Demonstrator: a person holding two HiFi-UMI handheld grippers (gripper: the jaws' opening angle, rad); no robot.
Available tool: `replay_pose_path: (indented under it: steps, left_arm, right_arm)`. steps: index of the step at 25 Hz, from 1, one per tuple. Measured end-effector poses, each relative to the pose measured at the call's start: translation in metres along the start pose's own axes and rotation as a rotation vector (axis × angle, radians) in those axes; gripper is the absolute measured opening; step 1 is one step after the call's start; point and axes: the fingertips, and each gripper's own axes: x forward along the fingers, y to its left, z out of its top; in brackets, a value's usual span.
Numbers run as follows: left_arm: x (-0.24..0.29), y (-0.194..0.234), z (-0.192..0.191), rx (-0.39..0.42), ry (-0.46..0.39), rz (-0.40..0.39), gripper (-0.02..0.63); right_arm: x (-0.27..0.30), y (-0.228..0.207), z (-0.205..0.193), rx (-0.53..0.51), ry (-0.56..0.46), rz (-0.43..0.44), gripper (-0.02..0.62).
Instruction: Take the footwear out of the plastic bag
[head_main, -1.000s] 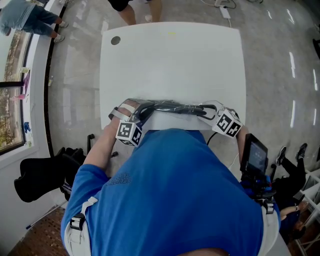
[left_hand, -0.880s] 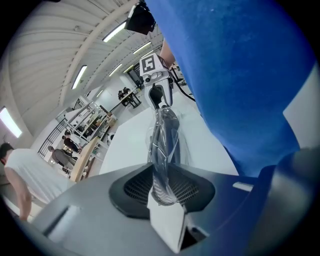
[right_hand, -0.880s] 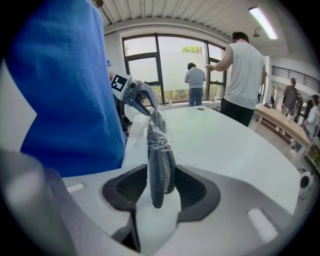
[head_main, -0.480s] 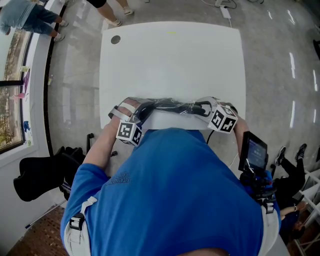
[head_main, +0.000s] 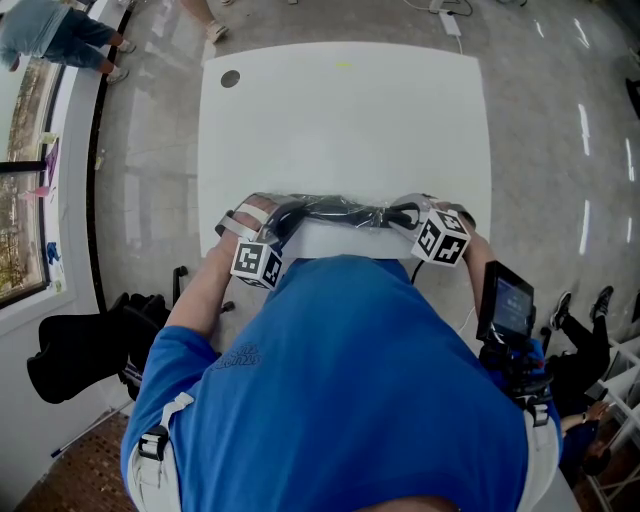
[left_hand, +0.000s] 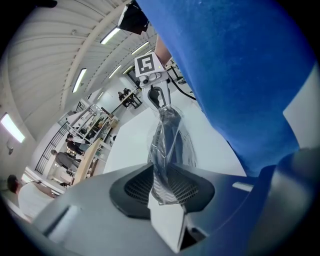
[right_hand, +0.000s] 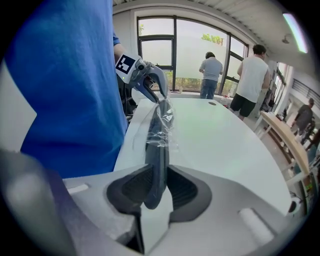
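At the left of the head view, low centre, the left gripper (left_hand: 162, 187) is clamped on one end of the plastic bag (left_hand: 167, 140), and a ribbed dark shape shows through the film right at its pads, so it probably pinches the footwear (right_hand: 159, 150) as well as the bag. The bagged footwear stretches across the near edge of the white table (head_main: 340, 130), taut between the two tools. At the right, the right gripper (right_hand: 155, 192) has just been closing its jaws and they now sit on the dark end of the footwear; I cannot tell if film covers it there. To do this step well, the left should hold film only, while the right draws straight outward along the bag's length, low over the table, without twisting
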Motion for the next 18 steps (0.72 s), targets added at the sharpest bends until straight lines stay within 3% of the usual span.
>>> replay_pose_path:
  steps: [18]
  left_arm:
    - [0.002, 0.006, -0.037, -0.027, 0.061, -0.004, 0.090]
  right_arm:
    - [-0.039, -0.011, -0.062, 0.126, 0.049, -0.047, 0.081]
